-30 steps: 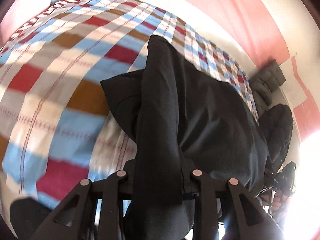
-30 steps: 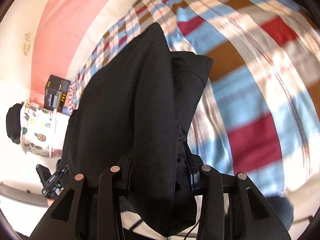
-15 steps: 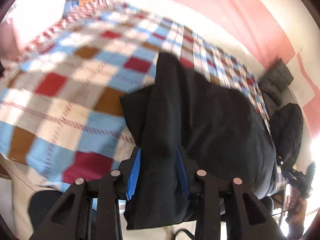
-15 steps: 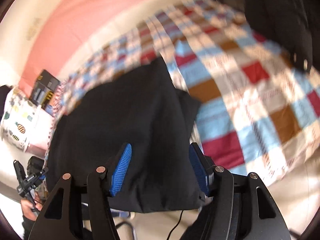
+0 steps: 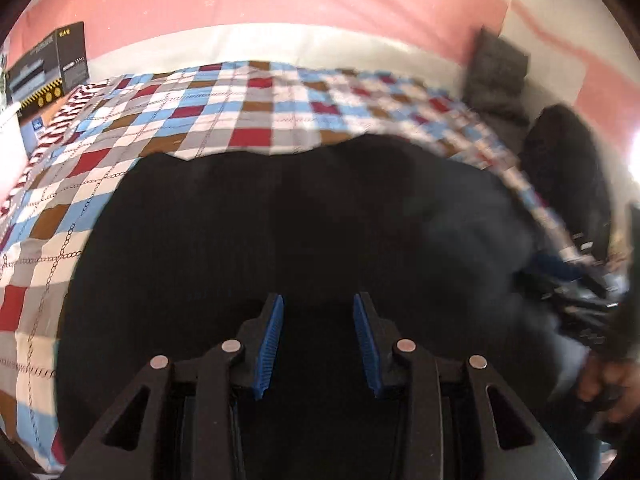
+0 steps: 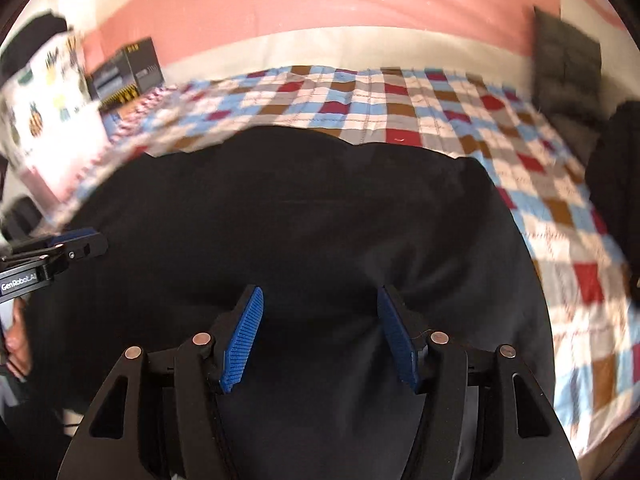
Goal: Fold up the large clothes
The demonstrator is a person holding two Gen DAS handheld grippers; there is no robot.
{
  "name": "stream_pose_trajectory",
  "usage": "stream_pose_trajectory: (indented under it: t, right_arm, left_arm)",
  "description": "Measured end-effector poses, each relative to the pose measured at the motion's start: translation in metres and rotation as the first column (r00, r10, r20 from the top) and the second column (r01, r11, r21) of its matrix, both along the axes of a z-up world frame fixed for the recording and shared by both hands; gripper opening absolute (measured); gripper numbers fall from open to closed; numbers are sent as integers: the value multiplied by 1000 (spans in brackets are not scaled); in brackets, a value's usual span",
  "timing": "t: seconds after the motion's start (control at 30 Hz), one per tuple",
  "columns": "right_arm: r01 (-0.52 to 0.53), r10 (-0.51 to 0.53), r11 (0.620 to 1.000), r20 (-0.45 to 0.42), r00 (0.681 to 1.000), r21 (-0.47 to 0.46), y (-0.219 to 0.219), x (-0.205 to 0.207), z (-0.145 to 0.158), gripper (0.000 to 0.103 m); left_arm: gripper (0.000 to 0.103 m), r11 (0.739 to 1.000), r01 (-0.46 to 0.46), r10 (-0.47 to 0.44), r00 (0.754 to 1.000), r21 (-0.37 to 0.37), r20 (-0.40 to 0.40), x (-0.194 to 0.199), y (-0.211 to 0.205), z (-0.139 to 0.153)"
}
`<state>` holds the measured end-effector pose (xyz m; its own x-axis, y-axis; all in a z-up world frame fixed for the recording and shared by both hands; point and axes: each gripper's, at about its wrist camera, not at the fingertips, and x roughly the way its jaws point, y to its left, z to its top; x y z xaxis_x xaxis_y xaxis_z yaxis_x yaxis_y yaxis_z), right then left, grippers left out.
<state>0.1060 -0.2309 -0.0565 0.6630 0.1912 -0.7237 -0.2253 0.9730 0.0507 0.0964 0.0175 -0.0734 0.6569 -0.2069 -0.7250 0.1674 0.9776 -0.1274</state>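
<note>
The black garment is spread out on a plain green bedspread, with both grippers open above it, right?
Not quite. The bedspread is checked in red, blue, brown and white, not plain green, as the right wrist view shows. The black garment does lie spread on it, with the left gripper and right gripper open.

Black garment (image 5: 280, 220) flat on checked bedspread (image 5: 168, 120) — unheld

A big checked blanket (image 5: 208, 120) covers the bed, with red, blue, brown and white squares. Behind it the wall (image 6: 320, 8) is pink on top and cream lower down. A dark box (image 6: 128, 70) with yellow stripes sits at the far left corner of the bed. A grey cushion (image 5: 498, 70) leans on the wall at the far right. A white cloth with little fruit pictures (image 6: 48, 96) lies at the left.
</note>
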Motion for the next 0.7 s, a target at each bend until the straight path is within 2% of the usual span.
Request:
stream_pose_trajectory:
  t: [0.1,0.2,0.33,0.43,0.5,0.6,0.63,0.7]
  right_arm:
    - [32,-32,999,14,999,-15,-9,17,-20,60]
    - [61,-61,998,0,998,-27,-12,29,-29,60]
    - [103,-105,994,-39,994,-47,-12,36,-10,59]
    - [108,-108,994,3,994,12,-14,40,11,59]
    - [117,-118,993,15,993,24,-18,55,16,59]
    - [165,-165,986,1,986,-32,-31,86,1,59]
    - [190,-191,981,-25,981,-23,-41,94,-6,59]
    - [262,-257,964,-86,963,52,-70,108,-21,57]
  left_arm:
    - [39,999,-42,42,999,-26,0,21,6,-19]
    - [39,998,-52,52,999,23,-1,31,-1,-24]
    - [38,997,-74,74,995,4,-61,37,0,-6]
    - [38,997,-78,78,997,3,-3,46,9,15]
    - [38,991,-130,129,991,35,27,64,24,18]
    - [35,973,-226,226,974,39,-18,93,60,1]
    - [33,971,-236,237,971,25,-21,96,70,-5]
    - [29,967,-254,253,967,-21,-23,101,85,-15]
